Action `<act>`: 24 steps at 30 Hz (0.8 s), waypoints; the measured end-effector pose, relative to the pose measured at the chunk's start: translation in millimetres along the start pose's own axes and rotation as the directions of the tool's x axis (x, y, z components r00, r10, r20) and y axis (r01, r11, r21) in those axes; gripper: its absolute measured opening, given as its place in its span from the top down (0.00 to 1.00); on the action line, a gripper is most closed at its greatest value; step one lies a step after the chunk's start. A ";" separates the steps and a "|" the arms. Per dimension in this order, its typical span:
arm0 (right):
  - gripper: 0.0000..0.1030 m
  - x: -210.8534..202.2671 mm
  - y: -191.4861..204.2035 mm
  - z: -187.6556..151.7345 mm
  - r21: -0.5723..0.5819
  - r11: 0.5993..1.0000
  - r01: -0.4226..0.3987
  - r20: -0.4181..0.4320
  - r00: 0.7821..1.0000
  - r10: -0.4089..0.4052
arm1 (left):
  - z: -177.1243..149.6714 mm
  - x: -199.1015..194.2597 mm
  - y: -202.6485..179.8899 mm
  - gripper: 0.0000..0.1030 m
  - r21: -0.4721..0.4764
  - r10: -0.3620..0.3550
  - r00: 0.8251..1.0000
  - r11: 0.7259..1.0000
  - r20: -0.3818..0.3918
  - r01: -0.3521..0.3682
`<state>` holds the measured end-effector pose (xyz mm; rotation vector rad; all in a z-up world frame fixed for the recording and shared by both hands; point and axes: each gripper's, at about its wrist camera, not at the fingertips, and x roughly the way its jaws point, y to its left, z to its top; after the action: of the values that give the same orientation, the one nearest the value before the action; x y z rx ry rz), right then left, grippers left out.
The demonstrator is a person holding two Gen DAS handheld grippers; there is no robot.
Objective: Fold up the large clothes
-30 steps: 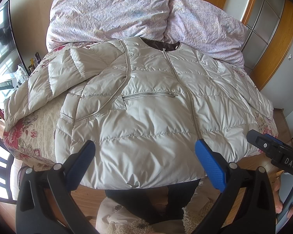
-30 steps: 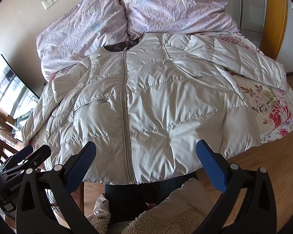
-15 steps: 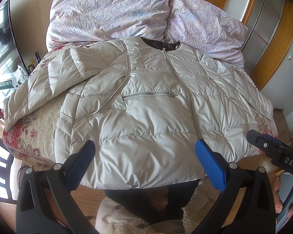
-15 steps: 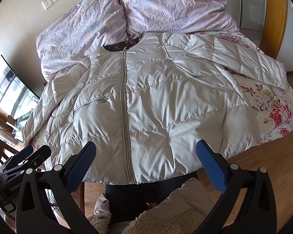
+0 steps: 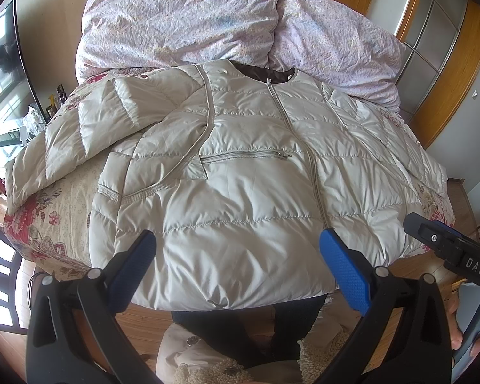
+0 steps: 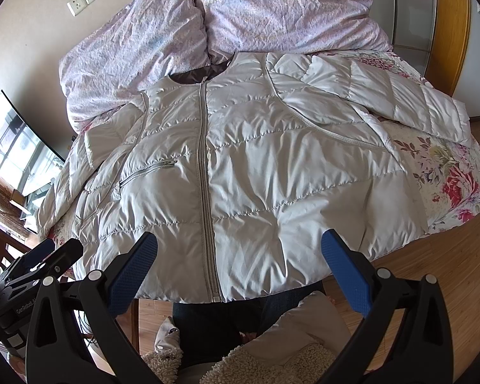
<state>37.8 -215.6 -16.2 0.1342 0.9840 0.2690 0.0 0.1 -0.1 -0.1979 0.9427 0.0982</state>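
Observation:
A large cream quilted jacket (image 5: 240, 185) lies front up and zipped on the bed, collar toward the pillows, hem at the near edge; it also fills the right wrist view (image 6: 256, 176). Its sleeves spread out to both sides: one sleeve (image 5: 89, 128) to the left, the other sleeve (image 6: 384, 96) to the right. My left gripper (image 5: 236, 265) is open and empty, hovering above the hem. My right gripper (image 6: 240, 265) is open and empty, also above the hem, near the zip's bottom end.
Two lilac pillows (image 5: 182, 19) lie at the head of the bed. The floral bedspread (image 6: 448, 176) shows at both sides. A television (image 5: 3, 64) stands at the left. Wooden floor (image 6: 448, 272) and the person's legs (image 5: 246, 329) are below the bed's near edge.

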 end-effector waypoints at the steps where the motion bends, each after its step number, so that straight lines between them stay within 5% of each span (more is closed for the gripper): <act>1: 0.01 0.4 -0.3 -0.2 0.000 1.000 0.000 0.000 1.000 0.000 | 0.0 0.0 -0.1 0.02 0.000 0.000 1.000 1.000 0.000 0.000; 24: 0.01 4.4 -3.8 -0.5 0.012 1.000 -0.003 -0.003 1.000 0.003 | 0.1 0.1 0.0 0.02 -0.001 -0.001 1.000 1.000 -0.001 0.001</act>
<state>40.3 -218.0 -20.9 0.1461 0.9888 0.2661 0.1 0.1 -0.1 -0.1996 0.9440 0.0976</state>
